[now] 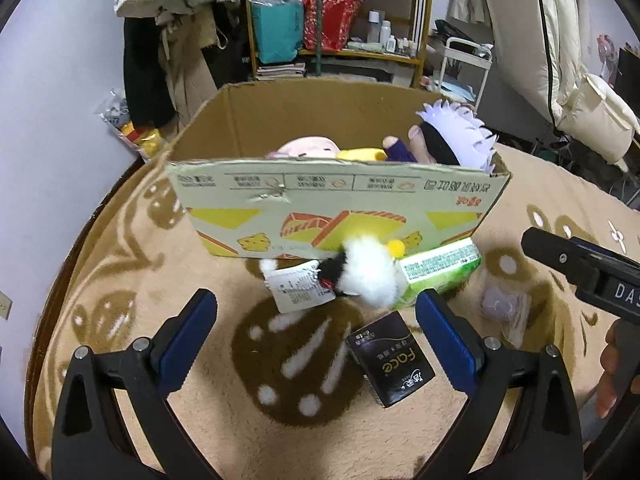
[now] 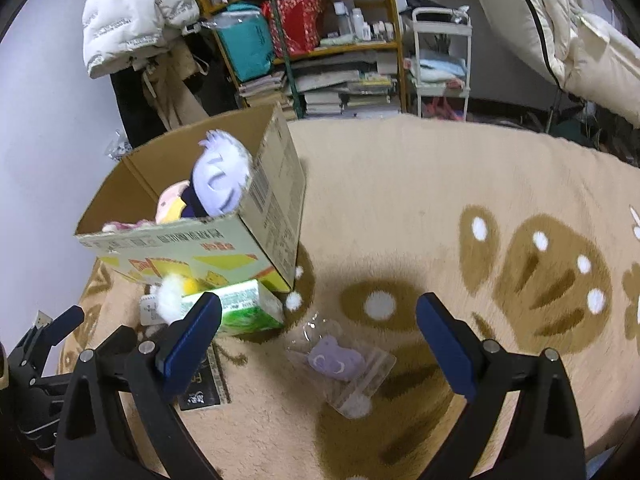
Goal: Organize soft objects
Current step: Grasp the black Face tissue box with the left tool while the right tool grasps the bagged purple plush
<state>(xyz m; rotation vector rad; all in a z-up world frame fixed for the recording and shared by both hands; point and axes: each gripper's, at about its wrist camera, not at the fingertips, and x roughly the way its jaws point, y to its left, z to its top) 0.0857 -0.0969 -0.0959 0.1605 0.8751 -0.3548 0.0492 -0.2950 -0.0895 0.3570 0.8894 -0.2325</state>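
Note:
An open cardboard box (image 1: 340,208) stands on a beige patterned blanket and holds several plush dolls, one with pale lilac hair (image 1: 460,136); the box also shows in the right wrist view (image 2: 272,208). A white and black fluffy plush (image 1: 366,276) with a paper tag lies in front of the box, just beyond my open, empty left gripper (image 1: 316,316). A small purple plush in a clear bag (image 2: 340,364) lies between the fingers of my open, empty right gripper (image 2: 320,320).
A green tissue pack (image 1: 440,268) leans by the box and a black "face" pack (image 1: 390,364) lies near my left gripper. The blanket (image 2: 440,200) stretches to the right. Shelves (image 2: 320,40), a cart and hanging coats stand behind.

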